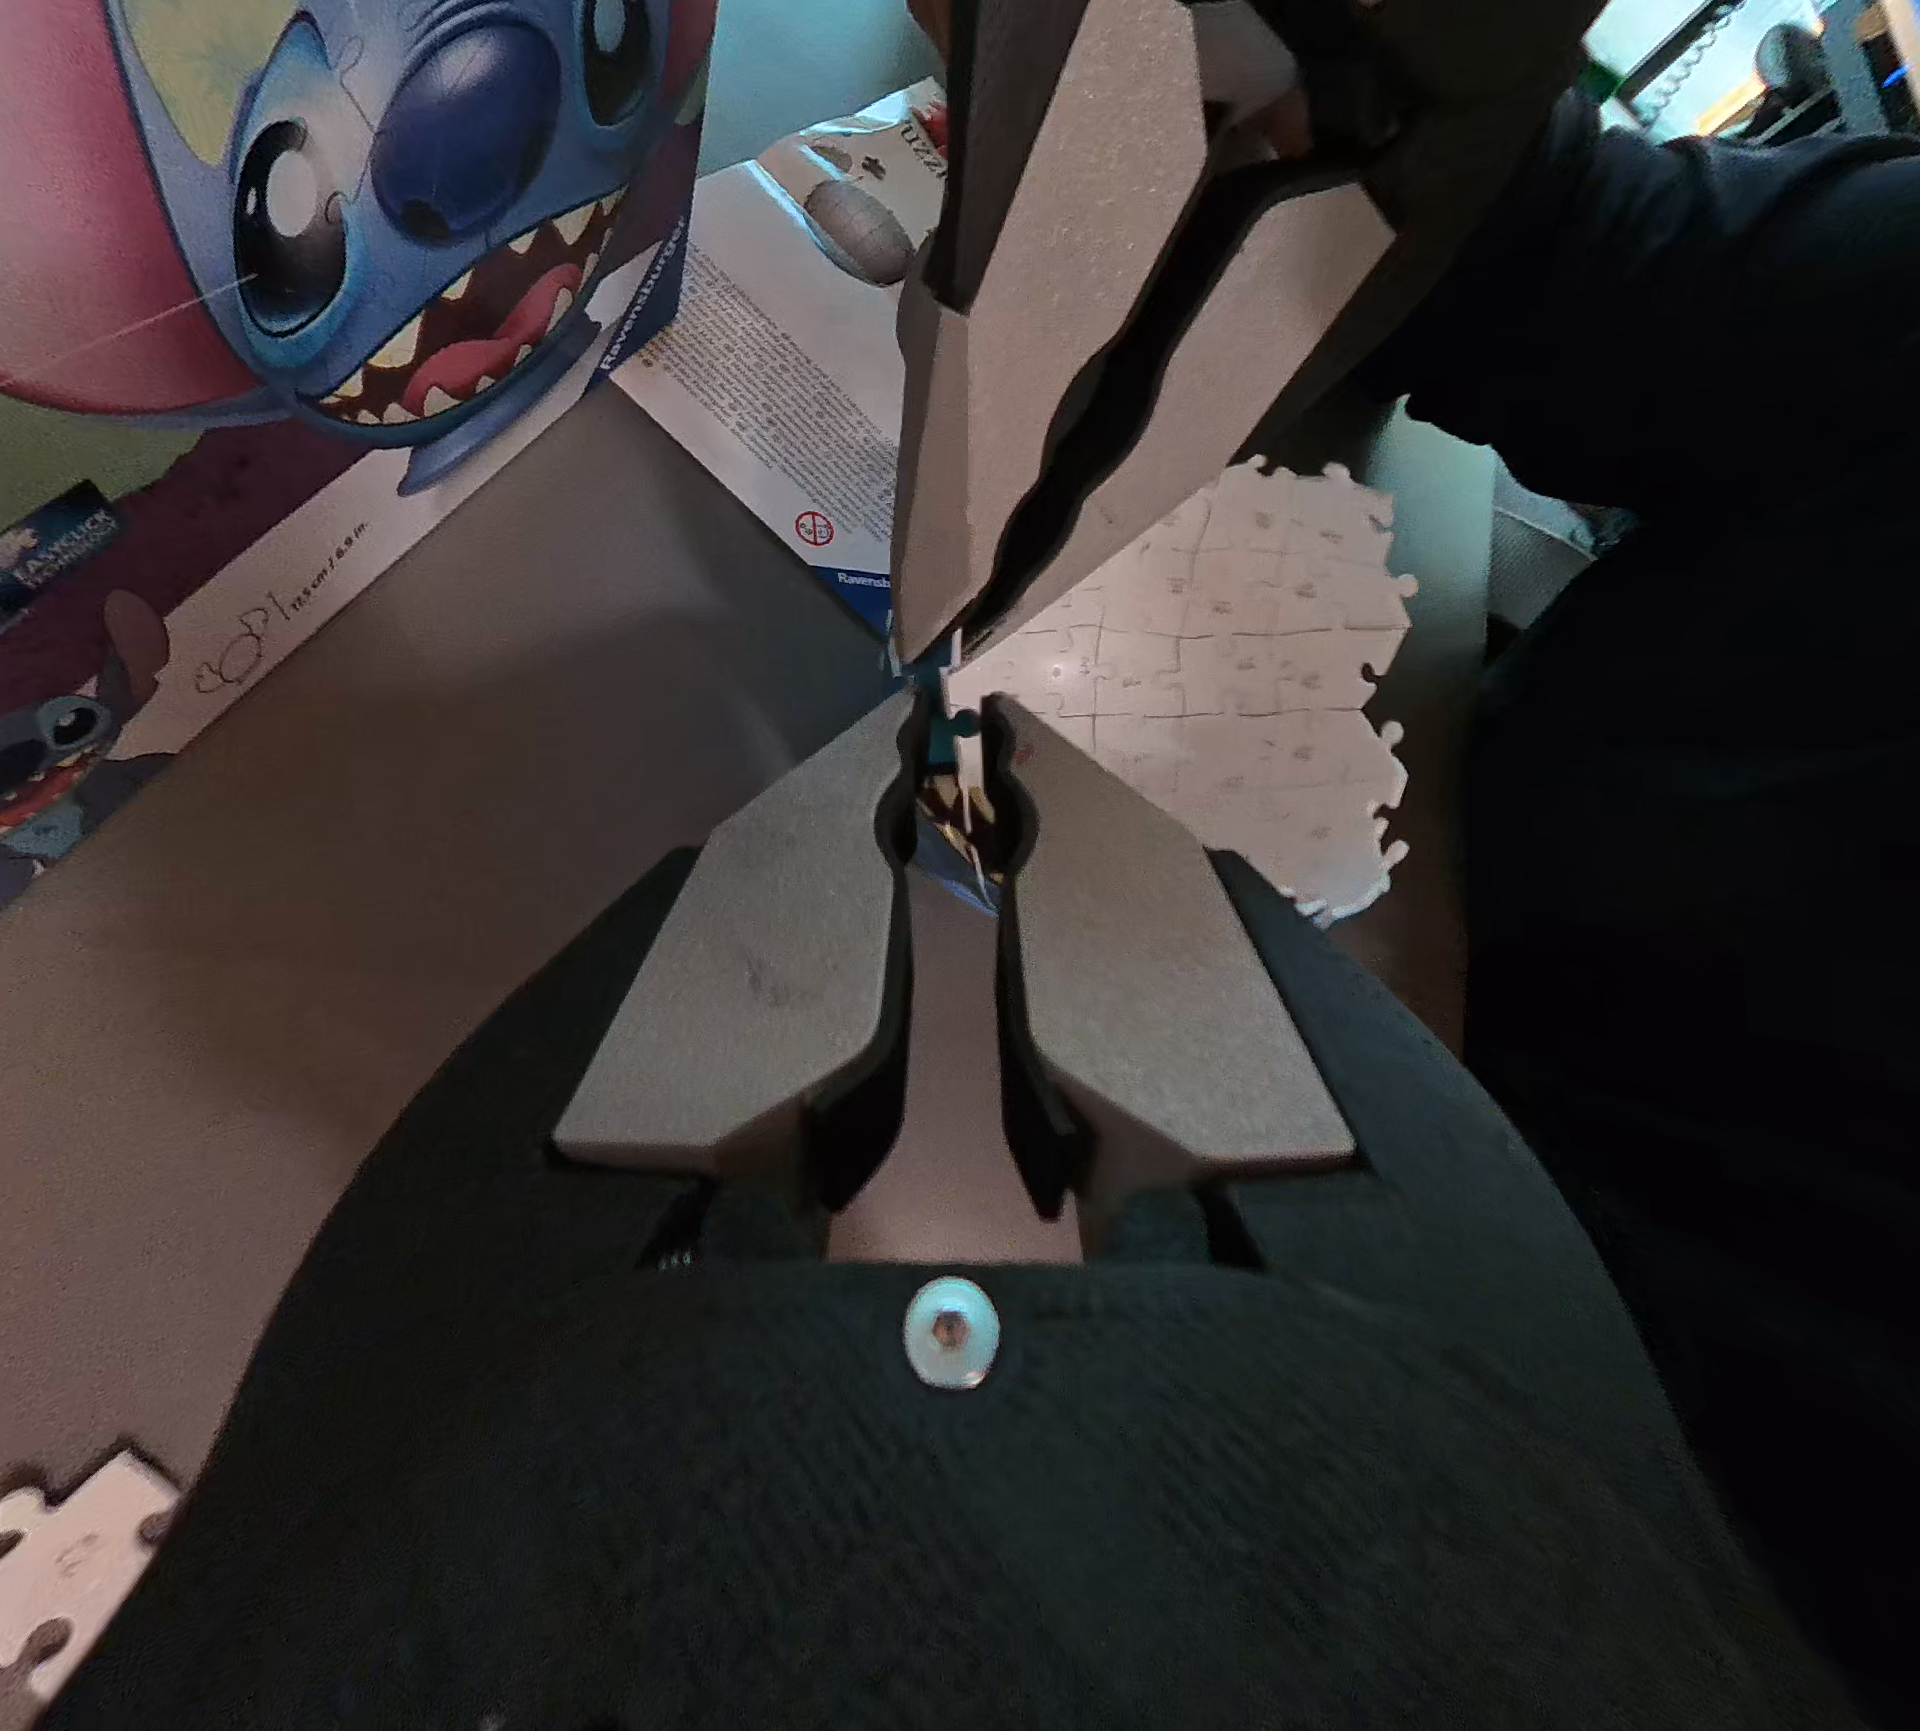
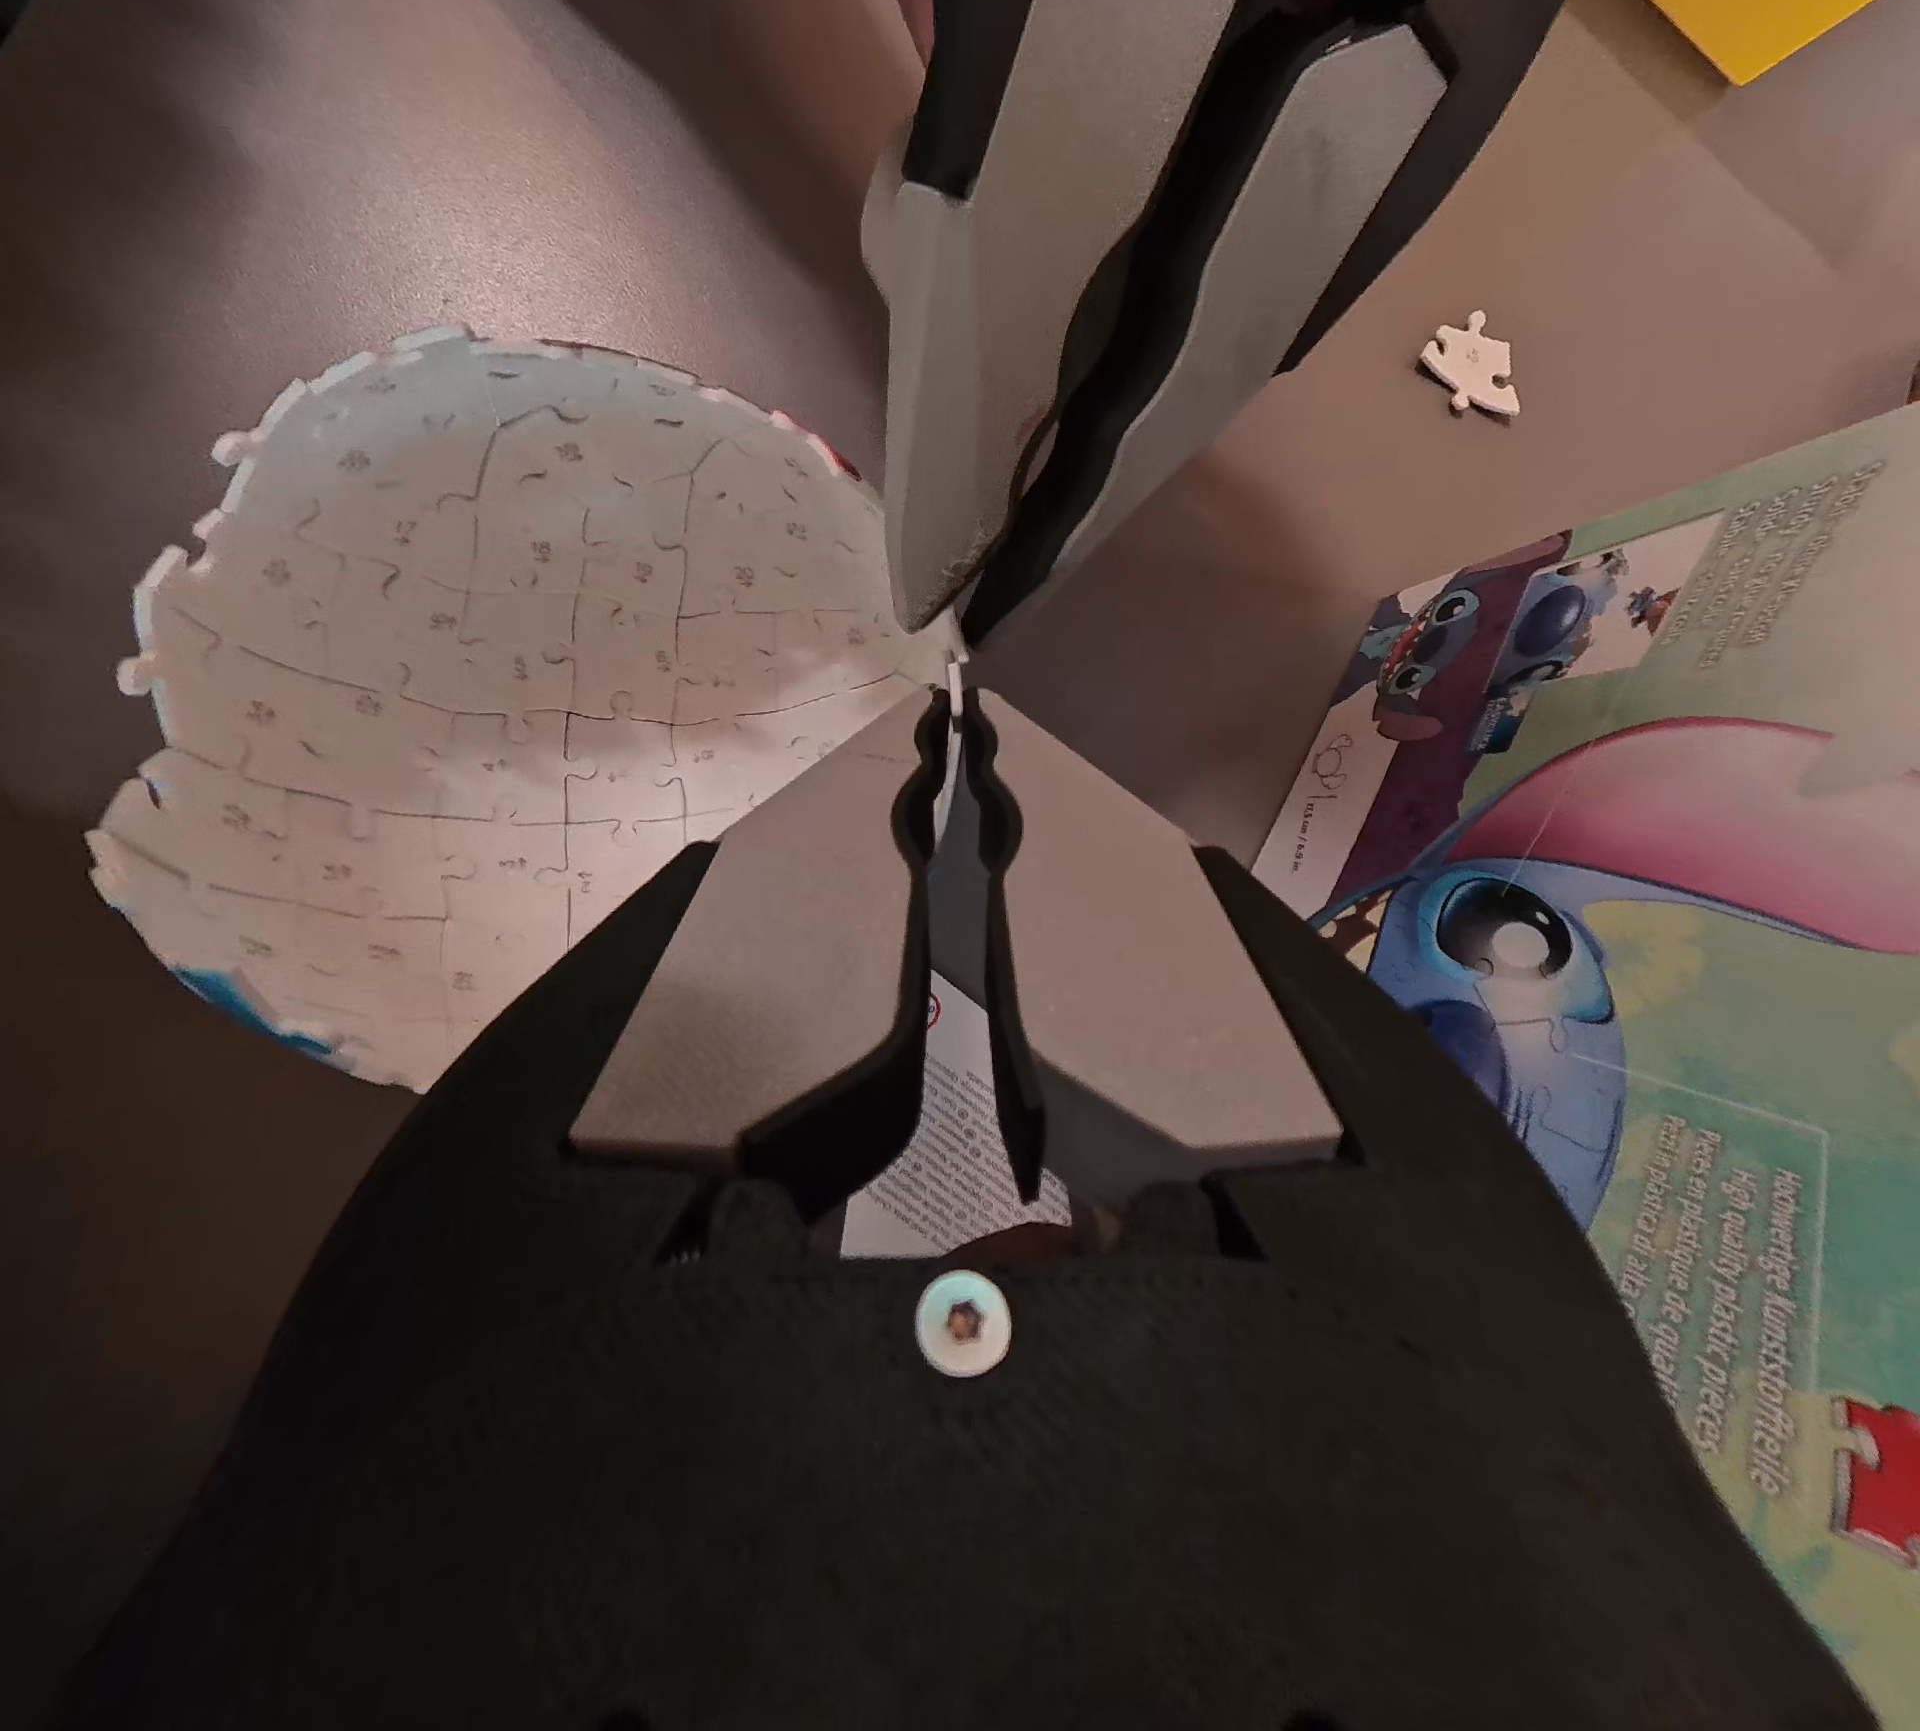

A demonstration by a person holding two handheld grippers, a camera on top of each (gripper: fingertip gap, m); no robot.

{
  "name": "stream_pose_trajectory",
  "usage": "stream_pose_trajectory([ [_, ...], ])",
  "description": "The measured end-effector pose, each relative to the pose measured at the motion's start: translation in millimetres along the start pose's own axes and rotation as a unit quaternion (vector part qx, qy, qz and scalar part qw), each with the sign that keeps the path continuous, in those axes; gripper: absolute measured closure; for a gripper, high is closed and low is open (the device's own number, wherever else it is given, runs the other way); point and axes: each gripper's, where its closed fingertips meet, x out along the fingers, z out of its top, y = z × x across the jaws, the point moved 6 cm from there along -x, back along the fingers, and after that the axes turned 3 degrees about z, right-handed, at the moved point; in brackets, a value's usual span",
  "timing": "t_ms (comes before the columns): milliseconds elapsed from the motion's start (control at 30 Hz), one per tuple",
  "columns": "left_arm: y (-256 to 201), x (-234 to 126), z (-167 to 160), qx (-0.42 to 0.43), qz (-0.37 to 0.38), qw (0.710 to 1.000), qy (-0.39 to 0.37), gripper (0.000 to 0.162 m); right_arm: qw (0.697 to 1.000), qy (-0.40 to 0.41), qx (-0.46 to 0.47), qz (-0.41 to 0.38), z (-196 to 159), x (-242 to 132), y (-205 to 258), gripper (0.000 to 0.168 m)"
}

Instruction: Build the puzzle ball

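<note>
The half-built puzzle ball shell [image 2: 499,663] shows its white numbered inside; it also appears in the left wrist view [image 1: 1226,673]. My two grippers meet tip to tip at its rim. My left gripper [image 1: 951,715] is shut on the rim, with the printed teal outer side showing between its fingers. It enters the right wrist view from above [image 2: 956,627]. My right gripper [image 2: 951,715] is shut on a thin white-backed puzzle piece [image 2: 948,746], seen edge-on and pressed against the rim. It enters the left wrist view from above [image 1: 925,653].
The puzzle box [image 1: 343,154] with a blue cartoon face stands at the back left and also shows in the right wrist view [image 2: 1662,954]. A printed leaflet [image 1: 769,393] lies beside it. One loose white piece [image 2: 1470,362] lies on the grey table, more [image 1: 73,1556] near left. A person's dark sleeve [image 1: 1683,538] fills the right. My two grippers' fingertips are within a few centimetres of each other.
</note>
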Motion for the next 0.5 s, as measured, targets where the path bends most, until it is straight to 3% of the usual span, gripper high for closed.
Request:
stream_pose_trajectory([
  [500, -4.3, 0.9, 0.6, 0.052, 0.030, 0.998, 0.009, 0.159, 1.000, -0.002, 0.012, 0.015, -3.1, -0.6, 0.1, 0.168],
])
